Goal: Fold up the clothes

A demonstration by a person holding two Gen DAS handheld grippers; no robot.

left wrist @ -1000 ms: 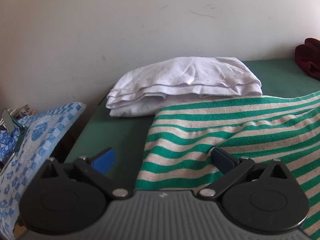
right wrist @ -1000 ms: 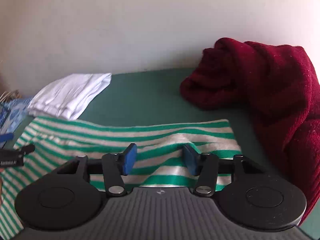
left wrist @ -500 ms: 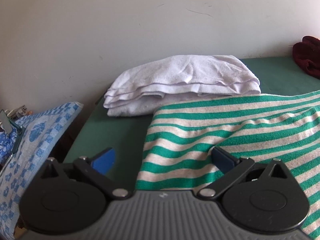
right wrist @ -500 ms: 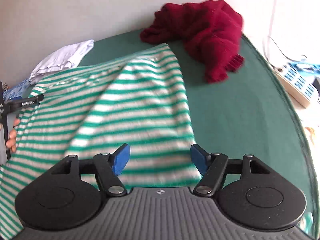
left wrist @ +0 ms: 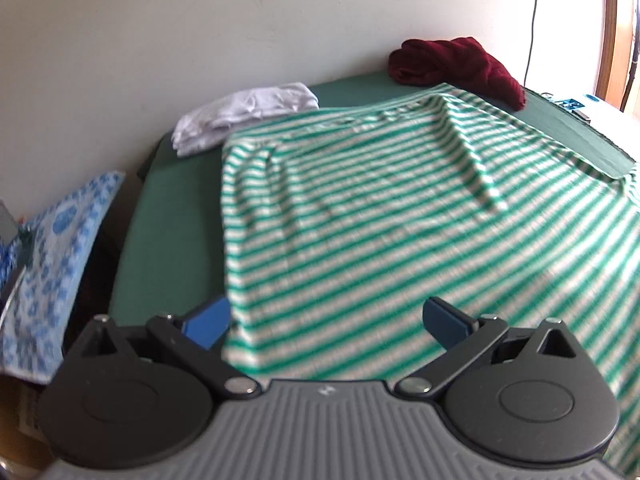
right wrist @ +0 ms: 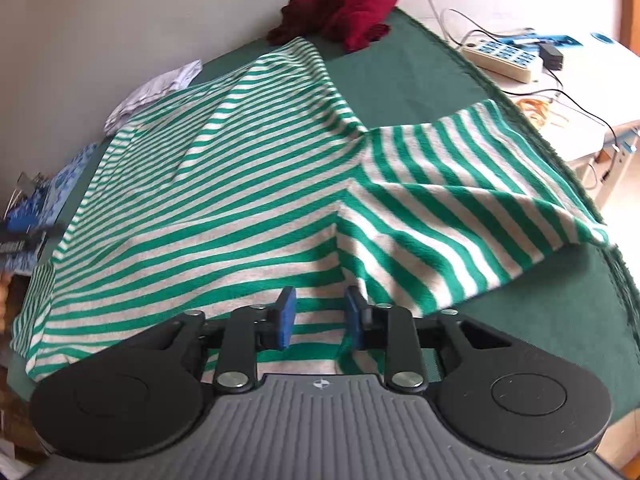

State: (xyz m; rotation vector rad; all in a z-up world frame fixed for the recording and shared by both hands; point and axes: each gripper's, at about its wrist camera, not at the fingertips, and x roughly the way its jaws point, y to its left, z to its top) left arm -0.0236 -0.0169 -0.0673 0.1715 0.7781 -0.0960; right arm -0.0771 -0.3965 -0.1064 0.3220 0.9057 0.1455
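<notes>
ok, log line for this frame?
task: fold clothes | striped shirt: spread on table | left tongs: open, empty | right tongs: closing over shirt hem

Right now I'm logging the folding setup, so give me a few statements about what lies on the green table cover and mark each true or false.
1. The green-and-white striped knit shirt is spread across the green table cover. True.
2. The dark red knitted garment is folded flat. False: it lies bunched.
3. The folded white cloth lies beyond the shirt, by the wall. True.
4. The white power strip rests on the shirt. False: it sits on a separate white desk.
</notes>
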